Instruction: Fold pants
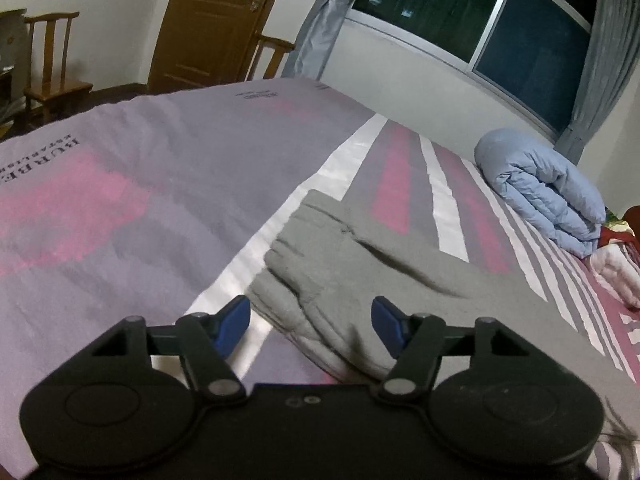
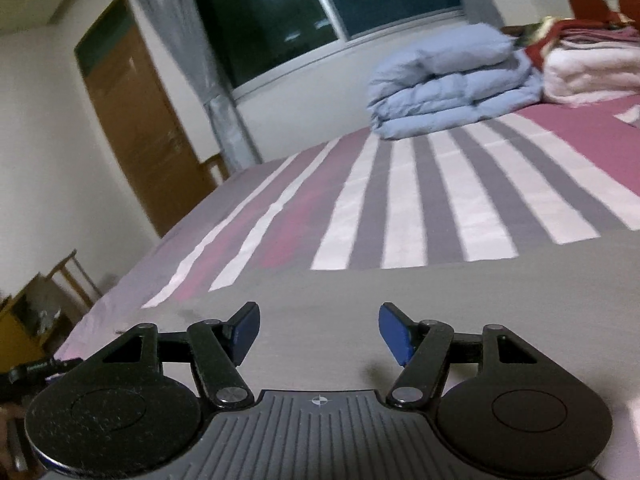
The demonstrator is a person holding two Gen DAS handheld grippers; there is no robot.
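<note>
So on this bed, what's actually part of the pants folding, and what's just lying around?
Part of the job:
grey fleecy pants
left claw, open
right claw, open

Just lying about:
folded pale blue puffy quilt
folded white blanket
wooden chair
striped pink and grey bedsheet

left wrist view: camera sits behind the left gripper, low over the bed, facing along it toward the window at upper right; frame tilted. grey pants lie close, lower centre. right wrist view: camera sits behind the right gripper, very near the pants, facing the same window at top centre. shared: striped bed, blue duvet, door, window.
</note>
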